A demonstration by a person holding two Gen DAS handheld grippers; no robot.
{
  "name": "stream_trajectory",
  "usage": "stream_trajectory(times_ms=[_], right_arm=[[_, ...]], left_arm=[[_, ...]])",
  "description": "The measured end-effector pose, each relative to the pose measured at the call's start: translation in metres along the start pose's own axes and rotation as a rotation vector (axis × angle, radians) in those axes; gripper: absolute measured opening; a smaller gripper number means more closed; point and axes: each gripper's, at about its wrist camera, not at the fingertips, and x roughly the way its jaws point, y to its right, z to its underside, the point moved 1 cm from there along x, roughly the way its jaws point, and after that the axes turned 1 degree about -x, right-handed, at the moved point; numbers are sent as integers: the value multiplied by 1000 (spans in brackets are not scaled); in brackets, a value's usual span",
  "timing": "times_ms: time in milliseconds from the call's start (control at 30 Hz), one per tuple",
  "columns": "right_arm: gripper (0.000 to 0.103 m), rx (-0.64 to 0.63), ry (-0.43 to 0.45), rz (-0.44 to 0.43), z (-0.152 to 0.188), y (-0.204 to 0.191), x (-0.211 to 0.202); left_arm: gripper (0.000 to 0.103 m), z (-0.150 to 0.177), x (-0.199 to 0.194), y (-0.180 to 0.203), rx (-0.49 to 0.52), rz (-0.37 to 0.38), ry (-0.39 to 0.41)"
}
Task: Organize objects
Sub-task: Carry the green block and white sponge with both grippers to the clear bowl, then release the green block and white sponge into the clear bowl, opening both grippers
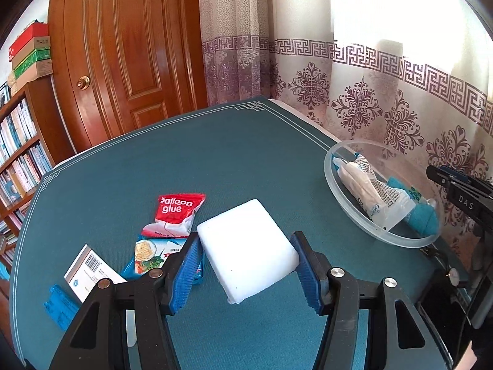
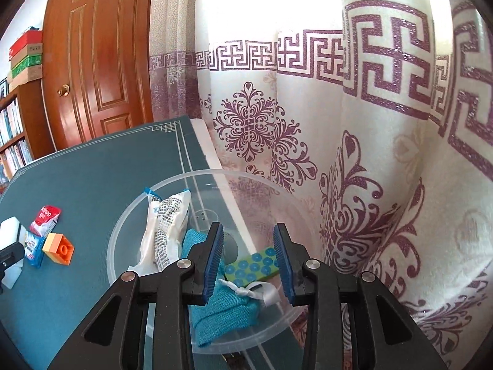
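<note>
Foam-like white block looks light and squashy, clamped across its sides in left tool; right tool gapes empty above bowl.

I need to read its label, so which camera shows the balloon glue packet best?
Left wrist view: the balloon glue packet sits near, its lettering legible. In the right wrist view, the packet is small near the left edge, lettering barely readable.

Teal worktop, purple-patterned curtain
A white block is seen beside a red-and-white packet; an orange brick is shown; blue pads are fitted.
</note>
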Motion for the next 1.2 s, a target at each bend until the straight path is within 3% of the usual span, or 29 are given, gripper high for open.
stream_trajectory(times_ms=[400,967,1067,1100,1133,1200], right_arm=[[36,-11,13,-49,27,10,-37],[37,40,3,-123,45,21,-47],[37,43,-2,-130,46,20,-46],[37,43,-4,-132,47,20,-46],[37,42,-5,-133,47,19,-45],[37,38,-8,-133,47,17,-44]], left_arm=[[62,-26,16,55,87,114,-5],[65,-84,51,155,189,271,3],[80,-89,56,164,199,279,5],[95,-90,57,165,198,277,7],[103,-90,57,164,196,274,12],[102,-90,56,160,185,272,13]])
